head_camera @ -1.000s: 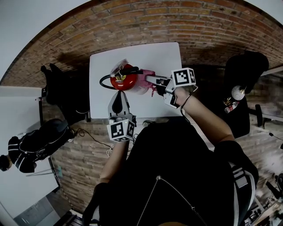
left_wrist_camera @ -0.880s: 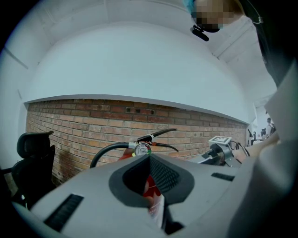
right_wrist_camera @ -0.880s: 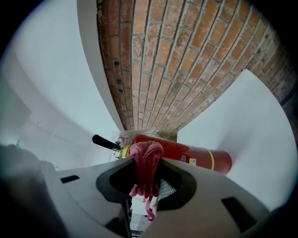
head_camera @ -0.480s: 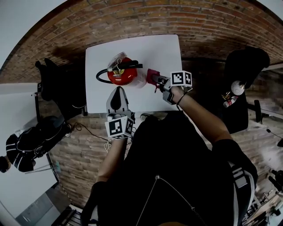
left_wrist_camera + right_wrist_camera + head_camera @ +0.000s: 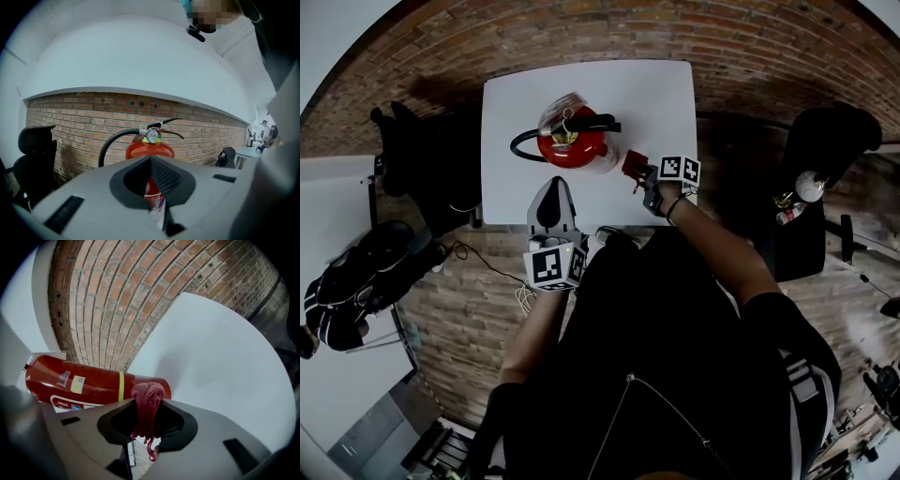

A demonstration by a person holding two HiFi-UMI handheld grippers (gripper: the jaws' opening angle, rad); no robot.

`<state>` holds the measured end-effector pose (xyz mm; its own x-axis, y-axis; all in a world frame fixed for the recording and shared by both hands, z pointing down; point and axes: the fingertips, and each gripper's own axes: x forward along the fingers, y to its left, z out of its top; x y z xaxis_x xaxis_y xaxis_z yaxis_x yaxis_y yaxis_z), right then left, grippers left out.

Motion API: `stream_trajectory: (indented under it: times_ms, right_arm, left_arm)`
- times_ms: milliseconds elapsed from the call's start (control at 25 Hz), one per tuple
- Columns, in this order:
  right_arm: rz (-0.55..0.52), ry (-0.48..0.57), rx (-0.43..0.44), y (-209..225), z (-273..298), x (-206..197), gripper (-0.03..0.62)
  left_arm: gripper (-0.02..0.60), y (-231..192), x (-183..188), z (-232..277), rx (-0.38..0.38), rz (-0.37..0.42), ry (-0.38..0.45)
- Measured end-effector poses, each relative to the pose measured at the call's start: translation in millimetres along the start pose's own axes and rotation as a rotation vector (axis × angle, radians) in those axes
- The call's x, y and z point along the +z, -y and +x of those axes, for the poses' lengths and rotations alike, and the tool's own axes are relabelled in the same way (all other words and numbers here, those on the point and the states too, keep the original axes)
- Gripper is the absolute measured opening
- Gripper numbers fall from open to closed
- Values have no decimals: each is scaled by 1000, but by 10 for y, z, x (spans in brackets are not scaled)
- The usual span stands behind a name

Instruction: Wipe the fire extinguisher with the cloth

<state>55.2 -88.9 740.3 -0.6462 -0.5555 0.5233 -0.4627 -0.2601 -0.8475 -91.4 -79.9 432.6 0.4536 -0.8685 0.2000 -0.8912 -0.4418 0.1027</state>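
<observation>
A red fire extinguisher [image 5: 572, 145] with a black hose and a gauge stands upright on the white table [image 5: 647, 103]. In the left gripper view the red fire extinguisher [image 5: 150, 149] rises just beyond the jaws. My left gripper [image 5: 553, 187] is shut and empty, its tips [image 5: 151, 161] pointing at the cylinder from the near side, a short way off. My right gripper [image 5: 639, 174] is shut on a pinkish-red cloth [image 5: 632, 166], to the right of the extinguisher and apart from it. The right gripper view shows the cloth [image 5: 148, 401] bunched between the jaws, with the extinguisher's side [image 5: 89, 380] behind it.
The table's near edge lies under both grippers. A black office chair [image 5: 422, 178] stands left of the table and another dark chair [image 5: 820, 141] to the right. Brick floor surrounds the table. A black chair [image 5: 33, 150] also shows at the left.
The right gripper has drawn the cloth away from the extinguisher's right side toward the table's near right edge. The left gripper has kept its place in front of the cylinder.
</observation>
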Motion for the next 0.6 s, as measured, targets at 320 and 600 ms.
stream_trajectory:
  times_ms: [320, 600]
  right_arm:
    - [55, -3, -45, 261, 383, -216, 115]
    - [96, 24, -78, 430, 571, -320, 115]
  left_arm:
    - [9, -140, -114, -59, -10, 3, -25]
    - [9, -220, -152, -90, -27, 12, -37]
